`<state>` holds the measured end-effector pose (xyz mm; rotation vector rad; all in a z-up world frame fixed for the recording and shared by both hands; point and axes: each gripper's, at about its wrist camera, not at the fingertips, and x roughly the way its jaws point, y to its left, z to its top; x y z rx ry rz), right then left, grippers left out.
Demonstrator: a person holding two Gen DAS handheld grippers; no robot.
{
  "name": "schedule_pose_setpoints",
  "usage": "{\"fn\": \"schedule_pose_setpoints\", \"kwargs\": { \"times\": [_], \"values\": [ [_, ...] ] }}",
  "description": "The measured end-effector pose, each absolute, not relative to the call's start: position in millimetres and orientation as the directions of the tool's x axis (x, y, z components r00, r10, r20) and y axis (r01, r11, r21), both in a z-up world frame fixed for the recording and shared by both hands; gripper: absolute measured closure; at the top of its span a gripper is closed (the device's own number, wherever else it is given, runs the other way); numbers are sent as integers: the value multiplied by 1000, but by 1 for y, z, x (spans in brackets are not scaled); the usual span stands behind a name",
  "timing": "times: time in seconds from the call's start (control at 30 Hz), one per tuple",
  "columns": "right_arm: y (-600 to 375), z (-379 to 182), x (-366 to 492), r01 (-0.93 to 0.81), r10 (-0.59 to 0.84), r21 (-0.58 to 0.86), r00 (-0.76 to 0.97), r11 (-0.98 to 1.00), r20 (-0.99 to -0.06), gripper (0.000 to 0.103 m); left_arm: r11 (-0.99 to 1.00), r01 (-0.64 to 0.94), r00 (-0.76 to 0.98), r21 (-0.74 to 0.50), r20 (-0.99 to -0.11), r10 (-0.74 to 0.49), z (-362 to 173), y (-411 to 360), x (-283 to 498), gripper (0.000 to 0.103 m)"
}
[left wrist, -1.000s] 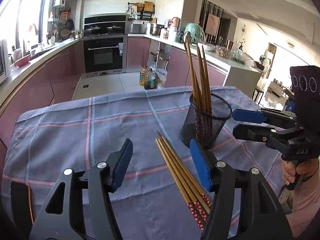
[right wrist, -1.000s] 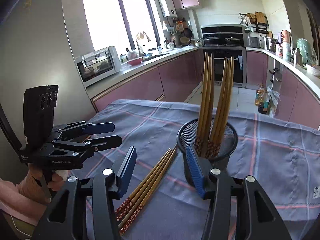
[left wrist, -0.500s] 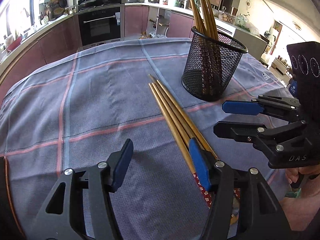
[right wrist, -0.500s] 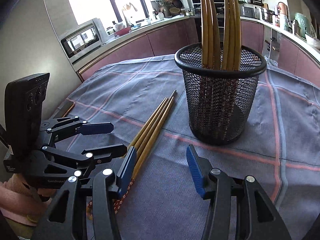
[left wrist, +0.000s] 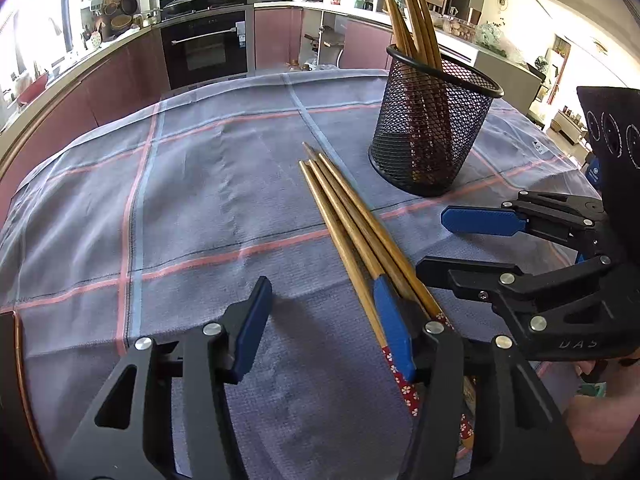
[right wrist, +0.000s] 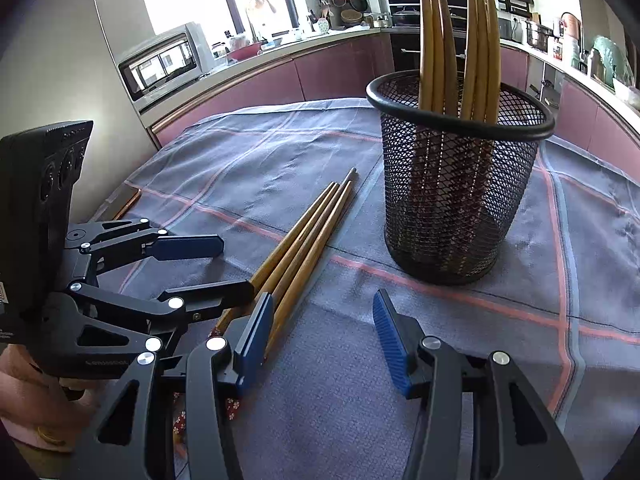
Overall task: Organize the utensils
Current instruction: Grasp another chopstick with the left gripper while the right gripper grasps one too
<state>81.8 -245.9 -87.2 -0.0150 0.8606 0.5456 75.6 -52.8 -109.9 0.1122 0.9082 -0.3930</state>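
Note:
Several loose wooden chopsticks (left wrist: 348, 220) (right wrist: 308, 232) with red flowered ends lie side by side on the grey checked cloth (left wrist: 192, 208). To their right stands a black mesh cup (left wrist: 432, 136) (right wrist: 452, 200) holding several upright chopsticks (left wrist: 408, 12) (right wrist: 440, 40). My left gripper (left wrist: 322, 320) (right wrist: 236, 268) hangs low over the cloth with its jaws closing. Its right finger lies over the loose bundle and the leftmost stick runs along that pad's inner side, unpressed. My right gripper (right wrist: 324, 336) (left wrist: 452, 244) is open over bare cloth, the bundle passing by its left finger.
The table's far edge (left wrist: 256, 80) drops to a kitchen floor, with pink cabinets and a black oven (left wrist: 208, 48) behind. A microwave (right wrist: 164, 64) sits on the counter at left. A person's hand (left wrist: 600, 420) holds the right gripper, close to my left one.
Both grippers have sunk towards the cloth and tipped down, so the loose chopsticks and cup look nearer. The left jaws have narrowed a little. The chopsticks and cup have not moved.

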Motion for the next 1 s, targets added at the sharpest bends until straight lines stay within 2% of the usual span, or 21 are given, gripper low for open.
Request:
{"fn": "schedule_pose_setpoints", "kwargs": {
  "times": [0.43,0.6,0.77,0.93,1.0],
  "values": [
    [-240,-89,87,-463,412,155,528,873,-743,59,924,366,542,-108,-783,-306,-111,-45,78,65],
    [-236,-89,87,-460,365,99,537,883,-760,71,921,375,539,-102,-785,-306,-111,-48,80,69],
    [-237,-89,91,-453,358,99,533,886,-767,75,920,383,535,-86,-791,-296,-112,-53,85,69],
    [-235,-90,102,-433,360,117,536,894,-764,80,922,377,532,-87,-794,-293,-113,-57,96,77],
    [-236,-90,107,-418,355,122,542,900,-762,88,925,372,533,-82,-796,-285,-113,-58,100,85]
  ]
}}
